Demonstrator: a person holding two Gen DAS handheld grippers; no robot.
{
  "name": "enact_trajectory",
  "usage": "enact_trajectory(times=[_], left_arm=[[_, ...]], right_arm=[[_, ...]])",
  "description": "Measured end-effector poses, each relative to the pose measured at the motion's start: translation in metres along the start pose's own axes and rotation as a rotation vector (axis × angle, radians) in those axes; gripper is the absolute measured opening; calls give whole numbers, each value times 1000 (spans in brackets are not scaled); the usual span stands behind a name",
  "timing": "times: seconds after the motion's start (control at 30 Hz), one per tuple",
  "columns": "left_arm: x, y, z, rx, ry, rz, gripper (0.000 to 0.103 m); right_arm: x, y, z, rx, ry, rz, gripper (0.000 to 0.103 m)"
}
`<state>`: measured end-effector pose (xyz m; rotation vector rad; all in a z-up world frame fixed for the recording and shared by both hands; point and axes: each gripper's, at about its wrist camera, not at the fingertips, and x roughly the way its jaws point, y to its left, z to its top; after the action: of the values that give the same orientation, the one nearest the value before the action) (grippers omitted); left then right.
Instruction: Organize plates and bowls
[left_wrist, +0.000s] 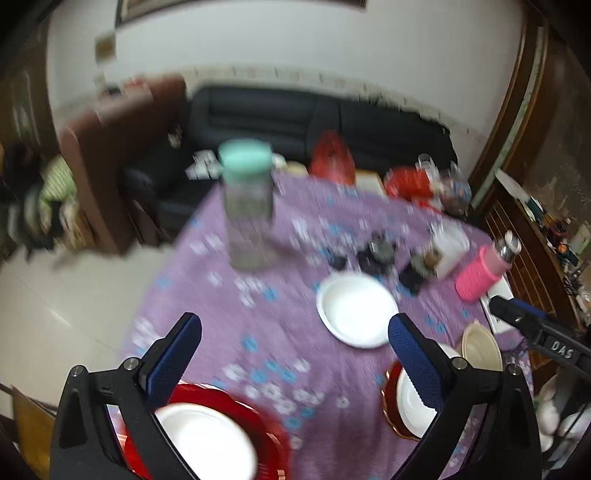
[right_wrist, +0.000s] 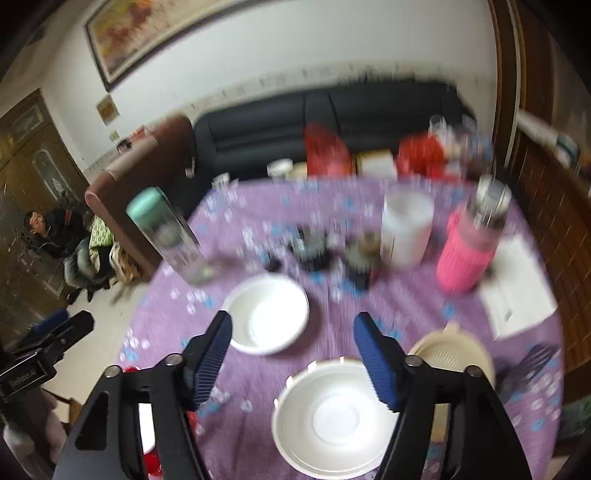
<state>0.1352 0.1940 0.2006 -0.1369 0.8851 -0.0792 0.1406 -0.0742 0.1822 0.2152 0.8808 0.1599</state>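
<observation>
My left gripper (left_wrist: 295, 328) is open over the purple cloth with nothing between its blue pads. Under its left finger lies a red plate (left_wrist: 269, 439) with a white plate (left_wrist: 210, 443) on it. A white bowl (left_wrist: 356, 308) sits just beyond its right finger. At the right, a second white dish (left_wrist: 410, 406) rests on a red plate (left_wrist: 388, 402), beside a cream bowl (left_wrist: 480, 347). My right gripper (right_wrist: 293, 325) is open and empty too. The white bowl (right_wrist: 269, 314) lies just past its fingertips, the white dish (right_wrist: 332, 413) below its right finger, the cream bowl (right_wrist: 450, 350) to the right.
A clear bottle with a teal lid (left_wrist: 247, 199), a pink bottle (right_wrist: 465, 254), a white tub (right_wrist: 406, 229), small dark items (right_wrist: 314, 251) and a paper sheet (right_wrist: 517, 295) stand on the round table (left_wrist: 221, 295). Red bags and a dark sofa sit behind. A person (right_wrist: 55, 236) sits far left.
</observation>
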Motion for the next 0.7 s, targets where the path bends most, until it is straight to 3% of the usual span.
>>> enact_trajectory(times=[0.2, 0.37, 0.47, 0.6, 0.7], left_arm=[[62, -25, -47, 6, 151, -140, 95], [101, -72, -76, 68, 256, -247, 66], [119, -95, -87, 88, 290, -309, 56], [129, -113, -97, 113, 274, -313, 56], [134, -123, -99, 147, 276, -277, 56]], right_arm=[[6, -63, -62, 100, 57, 73, 64], [-15, -104, -112, 208, 4, 45, 61], [-11, -120, -130, 268, 12, 38, 61], [6, -127, -142, 308, 56, 41, 54], [17, -120, -147, 273, 52, 34, 54]])
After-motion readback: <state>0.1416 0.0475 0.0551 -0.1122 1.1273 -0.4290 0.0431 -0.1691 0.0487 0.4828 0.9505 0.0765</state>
